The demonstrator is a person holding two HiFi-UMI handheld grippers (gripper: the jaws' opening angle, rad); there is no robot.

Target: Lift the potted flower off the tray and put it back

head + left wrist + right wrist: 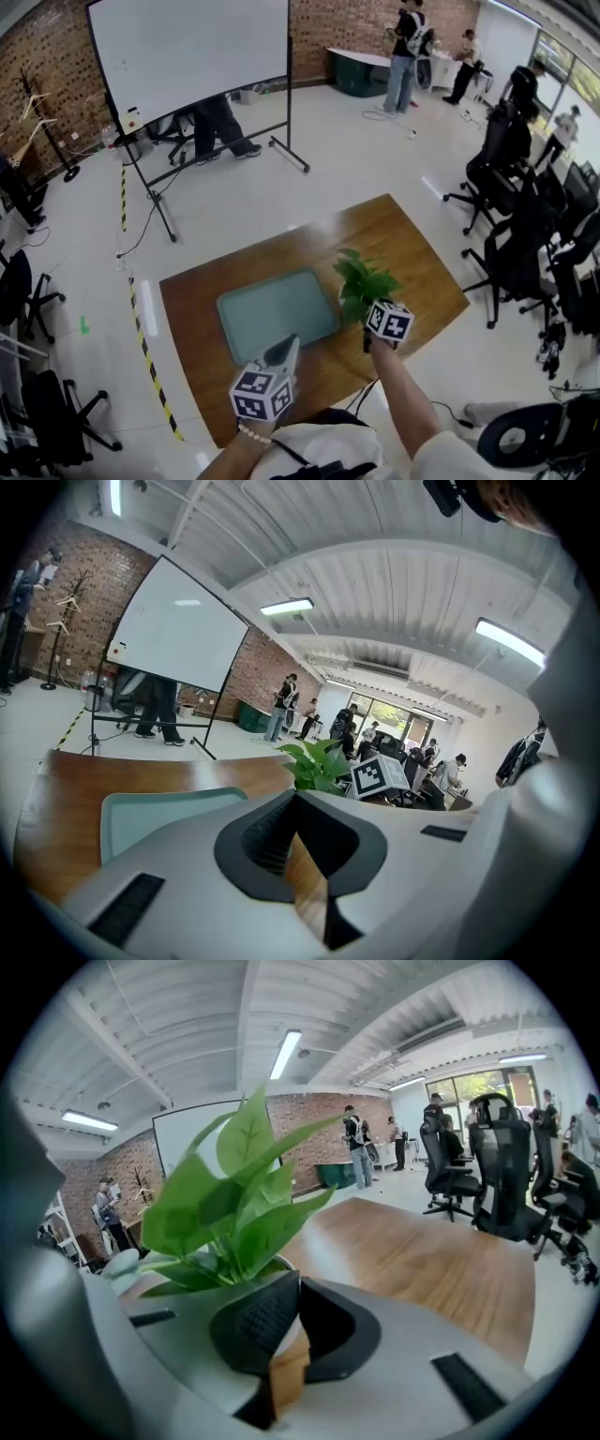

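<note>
The right tongs are being held almost closed on the rim of the potted flower; from so thin a bite the pot is judged liable to tilt or slip onto the table. The left tongs are being held narrow, gripping nothing. The flower is being held just beyond the right jaws, right of centre in the head view, beside the tray, not on it.

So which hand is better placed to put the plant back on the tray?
Right: the right gripper is shut on the plant, just beside the tray. The left gripper is shut on nothing.
</note>
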